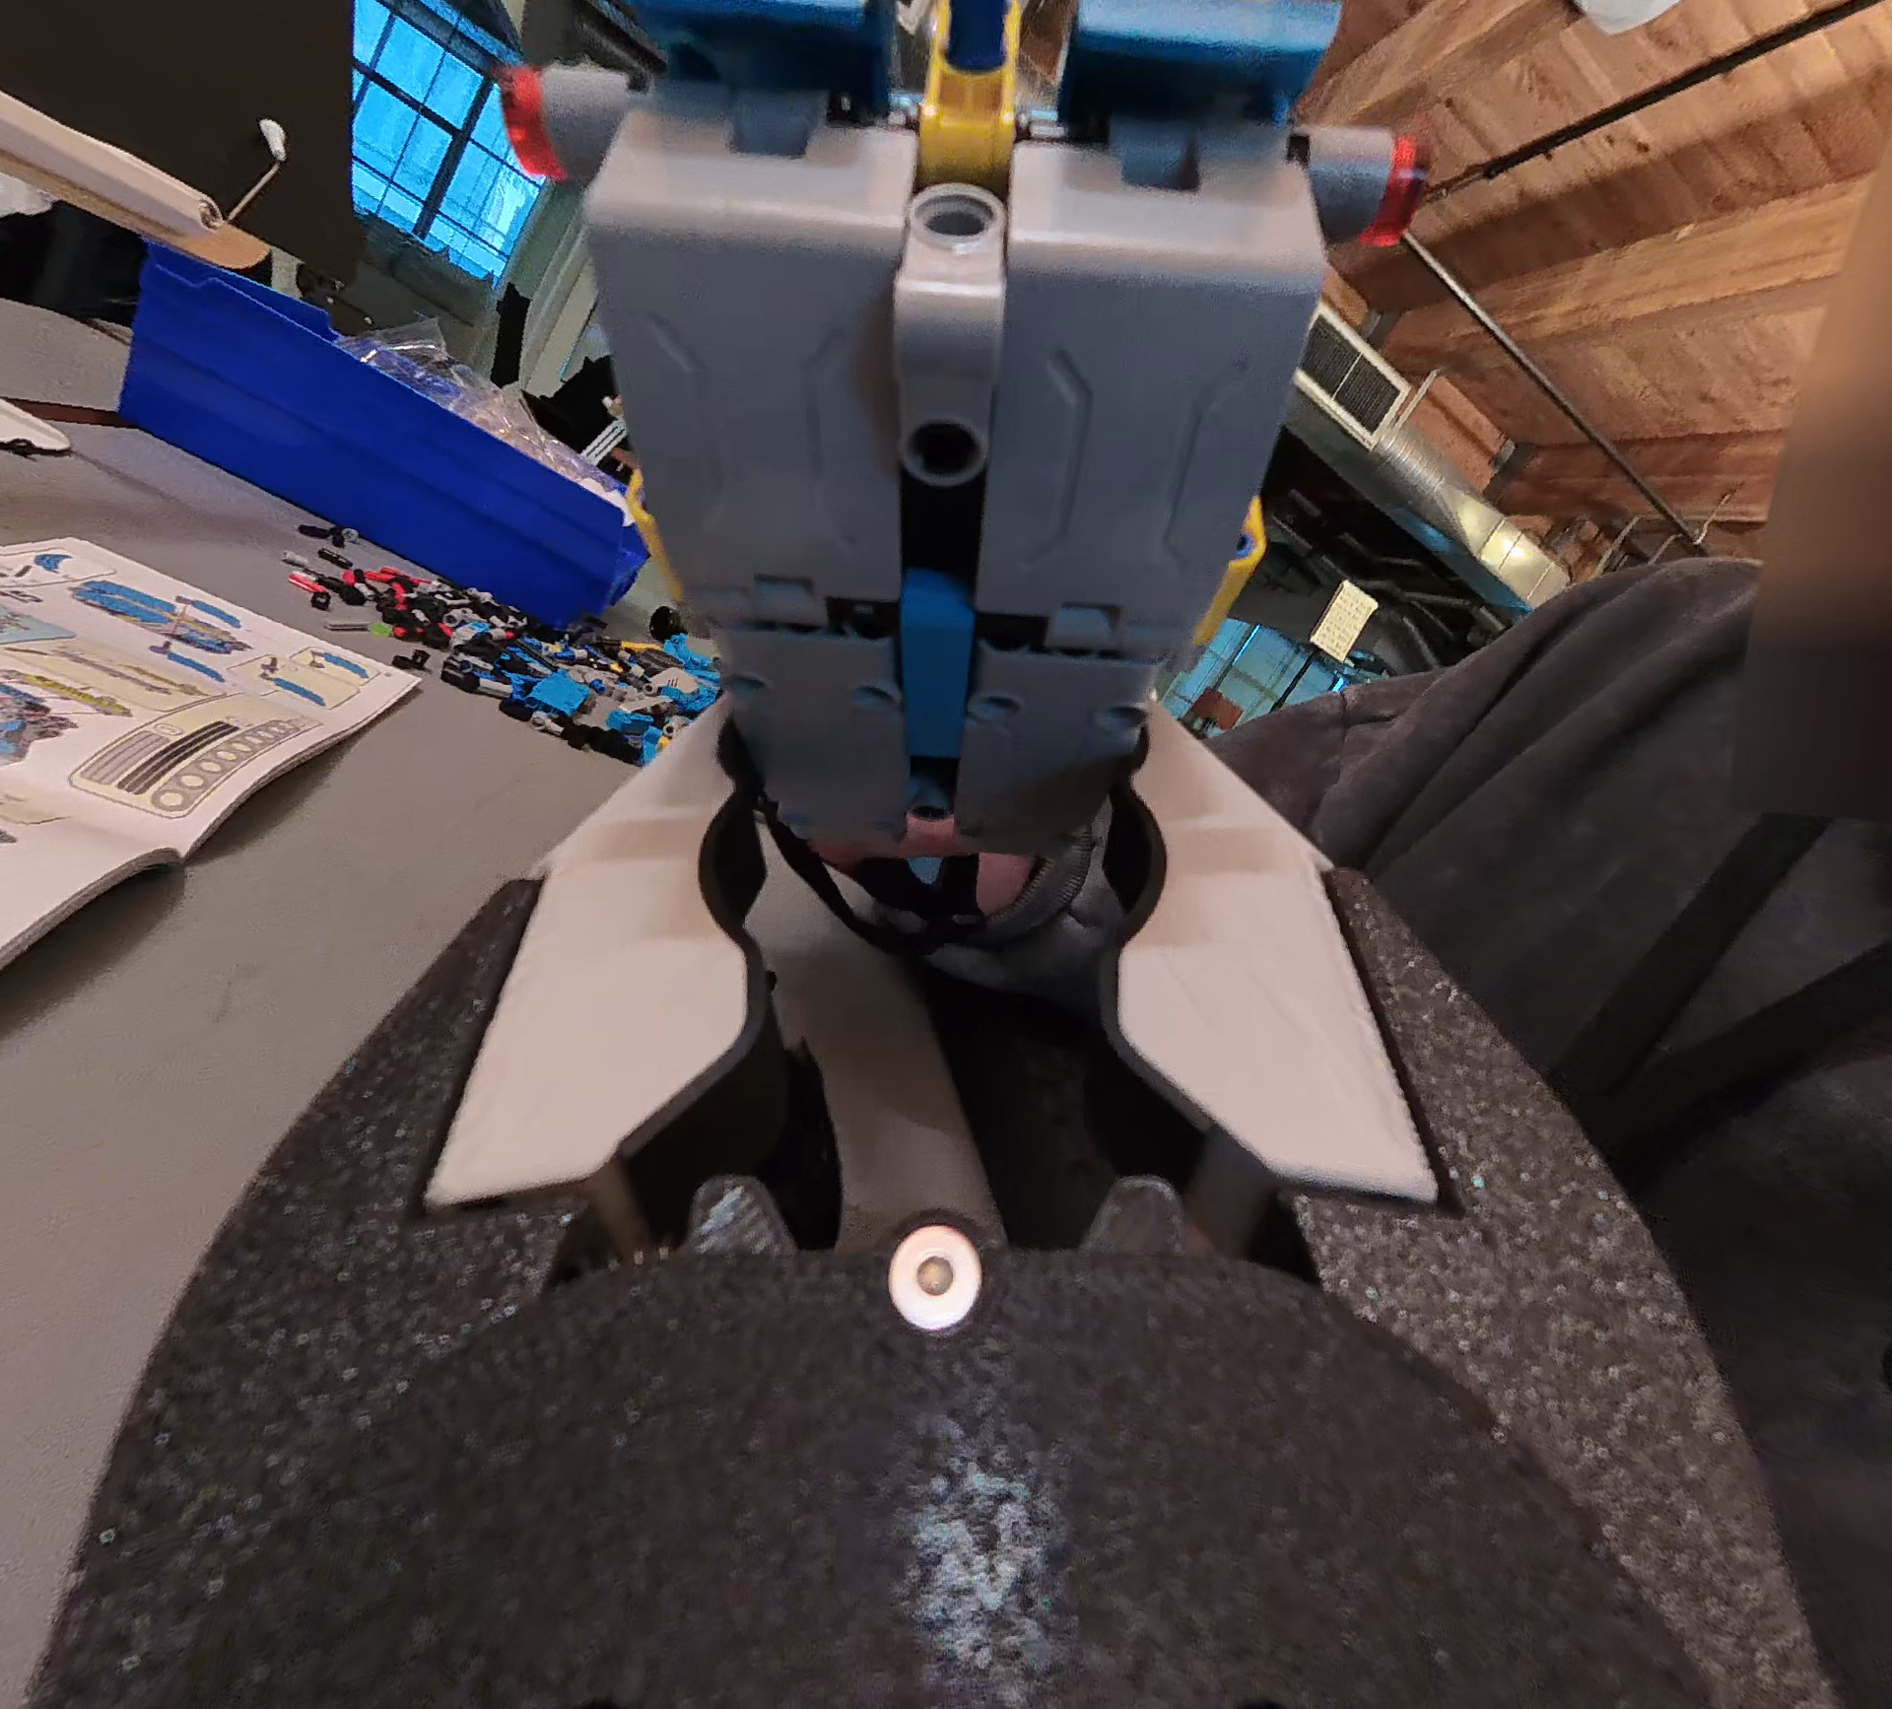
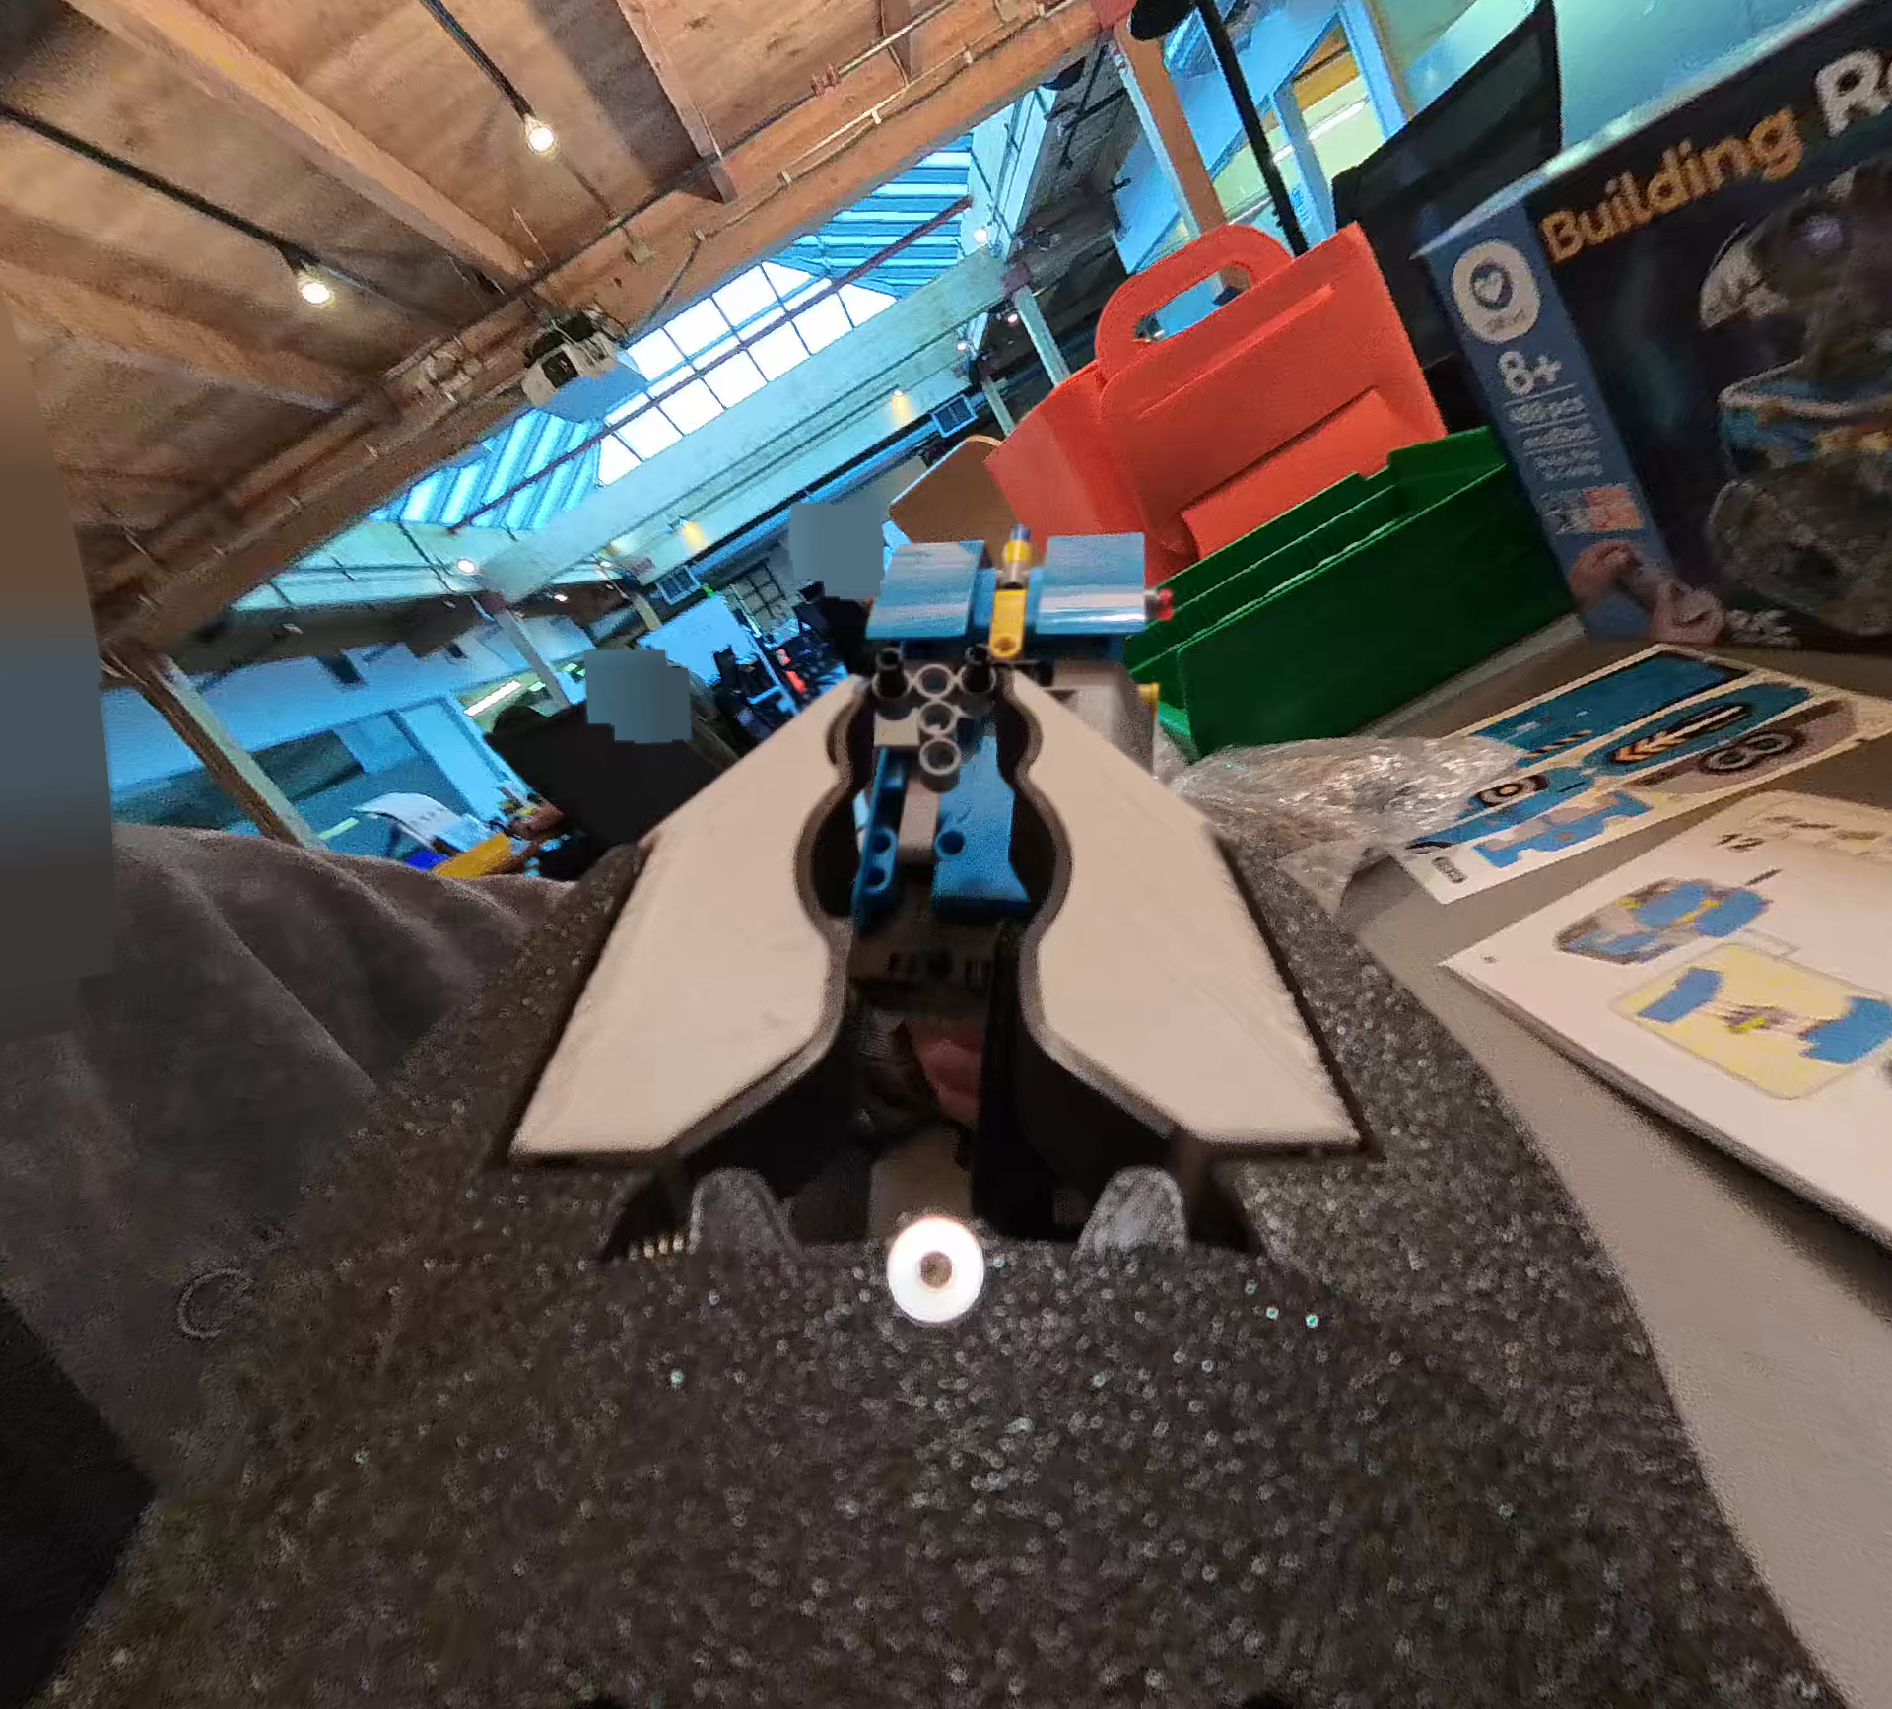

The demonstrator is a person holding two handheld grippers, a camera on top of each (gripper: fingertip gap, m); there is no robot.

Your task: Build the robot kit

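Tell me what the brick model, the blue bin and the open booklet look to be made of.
Brick model: moulded plastic, smooth with a slight sheen, crisp panel lines. Blue bin: likely rigid plastic, uniform glossy colour. Booklet: printed paper, matte, thin curling pages. Left claw grips the model.

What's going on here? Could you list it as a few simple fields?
left gripper: shut on the brick model, grey panels, blue and yellow parts
right gripper: shut on the same model
table: instruction booklet, loose bricks, blue bin
right side: green bin, orange bag, toy box
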